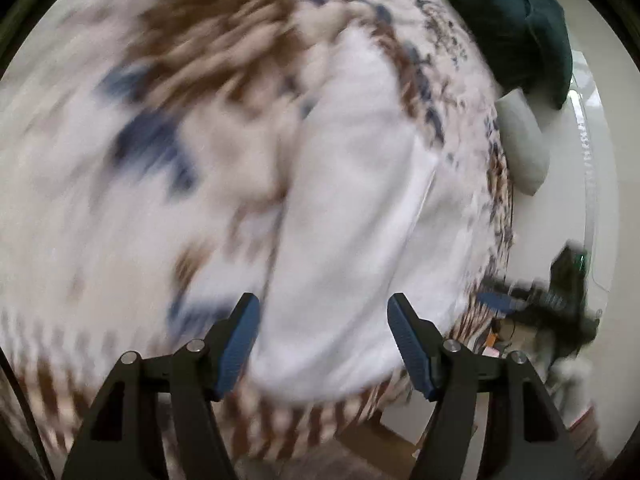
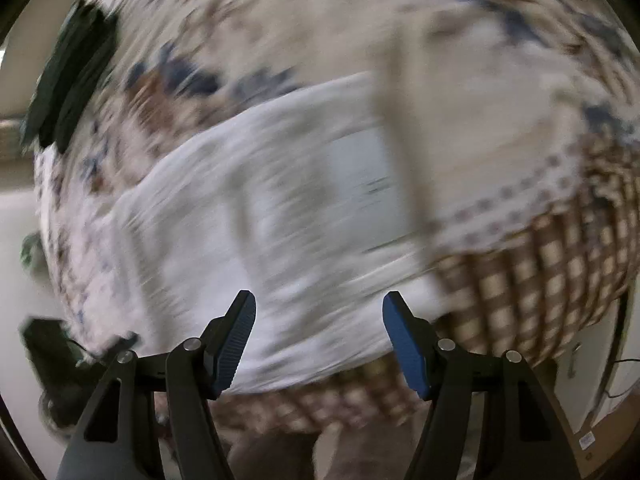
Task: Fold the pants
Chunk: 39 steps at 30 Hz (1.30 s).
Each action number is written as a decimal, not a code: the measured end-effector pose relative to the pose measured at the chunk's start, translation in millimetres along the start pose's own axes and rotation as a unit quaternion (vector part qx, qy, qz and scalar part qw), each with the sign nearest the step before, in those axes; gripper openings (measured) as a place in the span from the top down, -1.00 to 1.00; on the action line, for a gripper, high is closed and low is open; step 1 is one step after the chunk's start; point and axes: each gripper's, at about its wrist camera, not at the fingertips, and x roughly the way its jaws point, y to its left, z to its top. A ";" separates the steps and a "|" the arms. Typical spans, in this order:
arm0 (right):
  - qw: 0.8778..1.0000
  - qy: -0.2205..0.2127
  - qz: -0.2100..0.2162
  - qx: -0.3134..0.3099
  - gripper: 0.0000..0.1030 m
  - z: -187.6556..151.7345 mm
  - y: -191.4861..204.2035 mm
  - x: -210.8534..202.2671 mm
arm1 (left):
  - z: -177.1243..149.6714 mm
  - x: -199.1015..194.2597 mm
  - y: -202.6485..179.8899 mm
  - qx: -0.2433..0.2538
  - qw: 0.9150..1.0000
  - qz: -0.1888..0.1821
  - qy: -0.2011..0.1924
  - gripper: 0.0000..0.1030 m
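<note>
Both jaws stand apart, empty: left gripper (image 1: 322, 308) and right gripper (image 2: 319, 306) hover above the white pants (image 1: 352, 208) lying on the patterned bedspread (image 1: 132, 120).

Two fisheye views, each from camera mounted on handheld gripper, looking forward along own two black fingers with blue pads, aimed steeply down at bed. Both blurred. Left wrist view: left gripper (image 1: 322, 320) at bottom edge, close above white pants (image 1: 352, 208) on patterned bedspread (image 1: 120, 184); dark green cushion (image 1: 516, 20) top right. Right wrist view: right gripper (image 2: 319, 316) at bottom edge, equally close. Shared: pants (image 2: 248, 200), bedspread (image 2: 500, 128), cushion (image 2: 68, 80), here top left.
</note>
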 end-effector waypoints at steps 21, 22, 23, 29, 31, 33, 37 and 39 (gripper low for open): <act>0.983 0.010 0.174 0.065 -0.42 38.2 -79.3 51.7 | 74.3 41.9 -7.4 0.017 0.999 0.044 0.000 -0.56; 0.979 0.004 0.186 0.080 -0.45 28.9 -87.4 47.5 | 69.2 40.2 -6.2 0.006 0.999 0.035 0.005 -0.80; 0.976 0.001 0.194 0.095 -0.45 20.7 -95.8 45.6 | 64.2 38.2 -3.2 -0.007 1.000 0.021 0.006 -0.87; 0.930 0.001 0.307 0.200 -0.47 -46.0 -137.9 67.8 | 31.1 41.2 13.8 -0.069 0.996 -0.052 -0.009 -0.89; 0.915 0.022 0.331 0.229 -0.47 -66.4 -138.4 84.7 | 25.7 52.1 15.7 -0.075 0.996 -0.052 0.004 -0.89; 0.906 0.026 0.353 0.233 -0.47 -78.7 -133.3 95.8 | 23.2 60.5 14.4 -0.073 0.996 -0.048 0.012 -0.89; 0.894 0.019 0.383 0.230 -0.76 -77.8 -106.0 134.2 | 27.9 71.9 3.5 -0.055 0.998 -0.031 0.021 -0.89; 0.885 -0.001 0.398 0.241 -0.83 -73.8 -100.1 141.3 | 31.0 73.7 0.5 -0.054 0.998 -0.029 0.022 -0.89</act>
